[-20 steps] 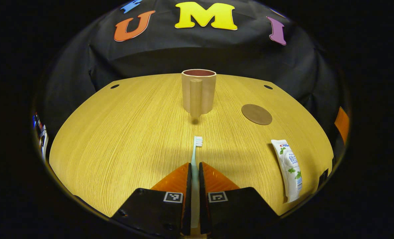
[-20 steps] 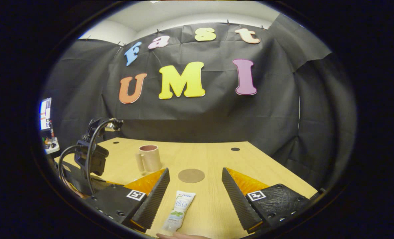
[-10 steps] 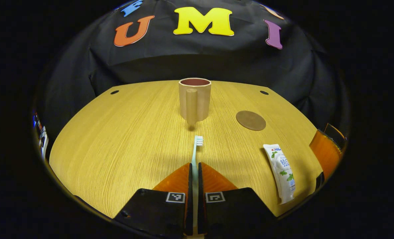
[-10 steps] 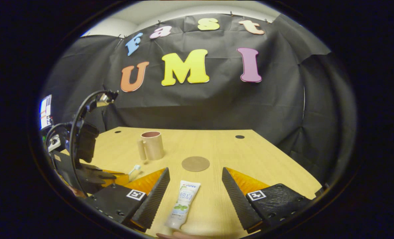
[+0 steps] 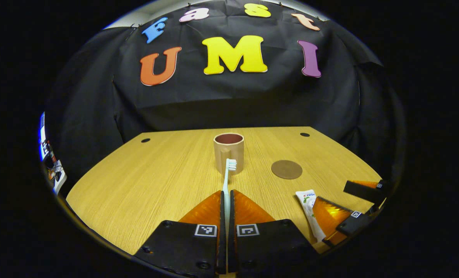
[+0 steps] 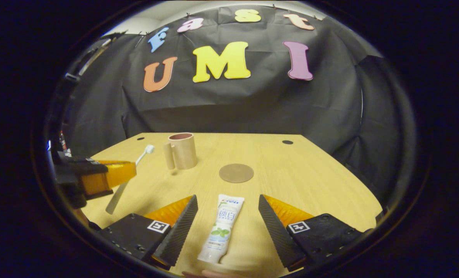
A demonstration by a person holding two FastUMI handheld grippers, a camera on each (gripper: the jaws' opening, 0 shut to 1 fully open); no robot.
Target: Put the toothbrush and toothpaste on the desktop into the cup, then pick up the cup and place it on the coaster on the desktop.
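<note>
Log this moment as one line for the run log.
left gripper: shut on toothbrush, raised | right gripper: open, straddling toothpaste on desk | cup: empty, upright | coaster: bare

The left hand-held gripper (image 5: 225, 200) has lifted the toothbrush (image 5: 226, 177) off the desktop (image 5: 148, 181).

left gripper (image 5: 225, 200) fingers pinched together, pointing 12 o'clock, raised off the surface. right gripper (image 6: 226, 210) jaws spread wide, low, aimed 12 o'clock; seen at 4 o'clock in the left gripper view.
</note>
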